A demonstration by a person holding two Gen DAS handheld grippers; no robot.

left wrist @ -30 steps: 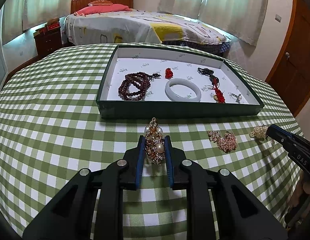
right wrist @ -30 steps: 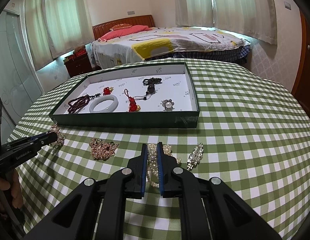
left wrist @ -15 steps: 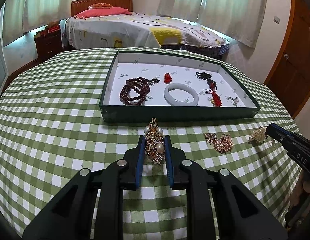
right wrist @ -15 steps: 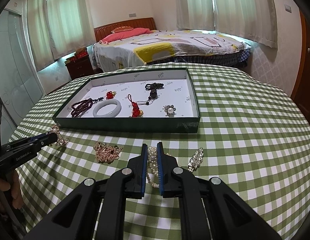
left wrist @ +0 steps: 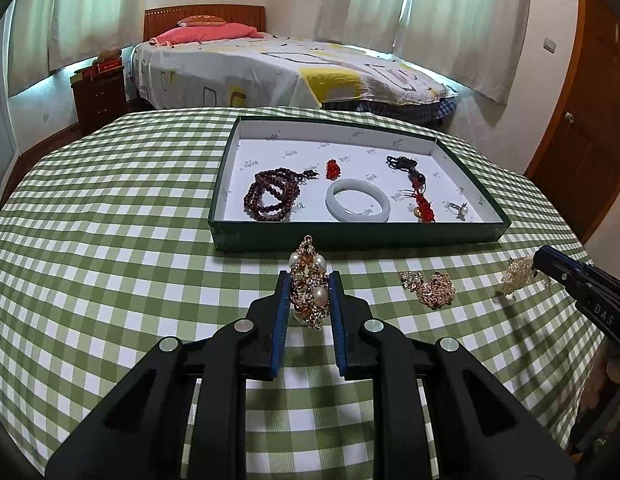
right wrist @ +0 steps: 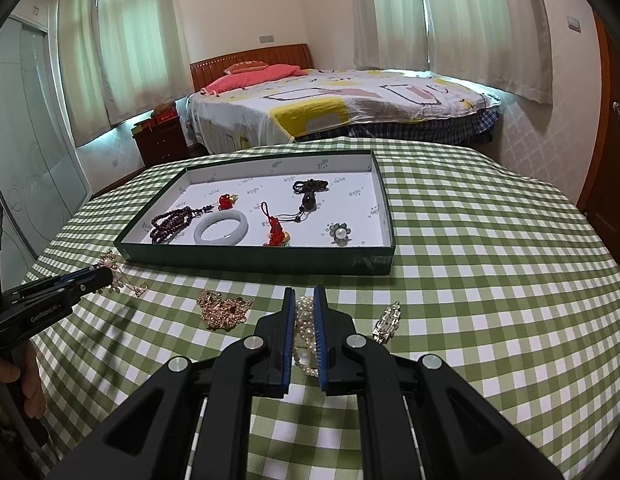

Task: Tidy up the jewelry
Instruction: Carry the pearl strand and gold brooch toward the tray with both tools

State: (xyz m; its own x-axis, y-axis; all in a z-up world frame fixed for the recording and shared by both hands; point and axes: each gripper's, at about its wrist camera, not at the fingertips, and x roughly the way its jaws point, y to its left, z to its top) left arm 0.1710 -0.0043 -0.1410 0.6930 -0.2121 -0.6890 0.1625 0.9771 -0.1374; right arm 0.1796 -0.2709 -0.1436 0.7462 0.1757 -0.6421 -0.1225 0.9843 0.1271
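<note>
My left gripper (left wrist: 308, 280) is shut on a gold and pearl brooch (left wrist: 310, 286), held above the checked cloth in front of the green tray (left wrist: 349, 238). It also shows at the left of the right wrist view (right wrist: 104, 276). My right gripper (right wrist: 303, 300) is shut on a pearl bracelet (right wrist: 304, 326), lifted off the cloth; it also shows in the left wrist view (left wrist: 539, 258) with the pearl bracelet (left wrist: 515, 274). The tray (right wrist: 254, 258) holds dark beads (left wrist: 272, 198), a pale bangle (left wrist: 357, 205), red charms and a pearl ring (right wrist: 340, 233).
A gold chain piece (left wrist: 429, 288) lies on the cloth between the grippers, also seen in the right wrist view (right wrist: 222, 312). A silver clip (right wrist: 387, 322) lies right of my right gripper. The round table (right wrist: 489, 280) drops off at its edges. A bed (right wrist: 329, 100) stands behind.
Both grippers have risen and drawn back from the tray, each still holding its piece. The tray looks farther away.
</note>
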